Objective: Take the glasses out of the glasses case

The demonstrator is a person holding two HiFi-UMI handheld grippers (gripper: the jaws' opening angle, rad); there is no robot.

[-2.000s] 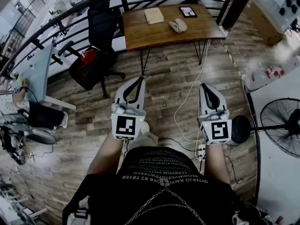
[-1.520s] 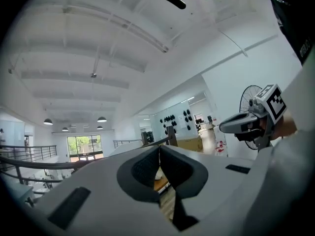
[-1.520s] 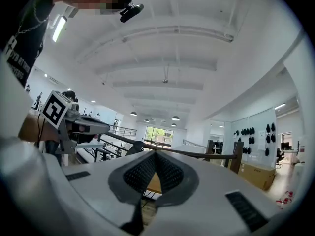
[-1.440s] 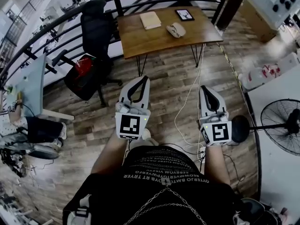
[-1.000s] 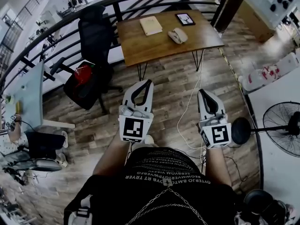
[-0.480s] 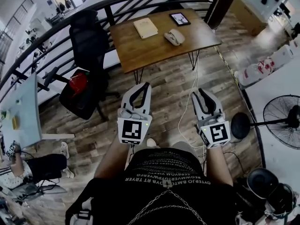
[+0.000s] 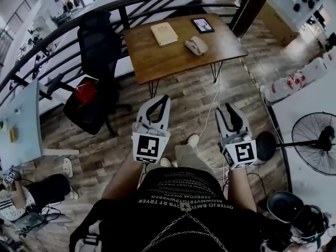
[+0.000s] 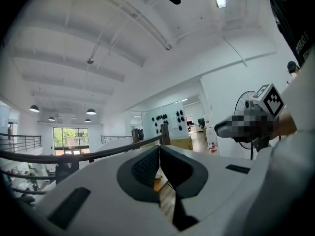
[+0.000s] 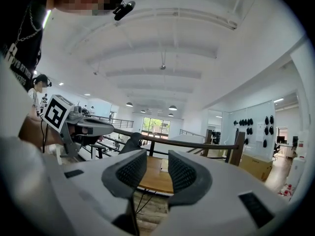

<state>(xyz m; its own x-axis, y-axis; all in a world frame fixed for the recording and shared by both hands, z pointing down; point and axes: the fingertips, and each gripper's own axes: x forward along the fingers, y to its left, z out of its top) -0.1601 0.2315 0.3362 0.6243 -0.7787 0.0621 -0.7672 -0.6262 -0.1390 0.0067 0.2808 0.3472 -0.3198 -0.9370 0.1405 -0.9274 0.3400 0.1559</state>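
Note:
A pale glasses case (image 7: 196, 45) lies closed on the brown wooden table (image 7: 157, 59), far ahead of both grippers; no glasses show. My left gripper (image 7: 162, 99) is held level over the floor, well short of the table. Its jaws meet at the tips with nothing between them, as the left gripper (image 8: 159, 150) view confirms. My right gripper (image 7: 227, 109) is beside it at the right. Its jaws have just been opening and now stand apart with nothing between them. In the right gripper (image 9: 157, 167) view, the table top (image 9: 156, 180) shows through the gap.
A tan book (image 7: 164, 33) and a tablet (image 7: 202, 25) also lie on the table. A black office chair (image 7: 100, 38) with a red bag (image 7: 85, 92) stands to the left, and a dark railing (image 7: 105, 7) runs behind. A floor fan (image 7: 315, 140) stands at the right, with cables (image 7: 212, 101) on the wood floor.
The right gripper's jaws have gone from shut to apart. Both grippers have moved forward with the person, and the table now lies a little closer.

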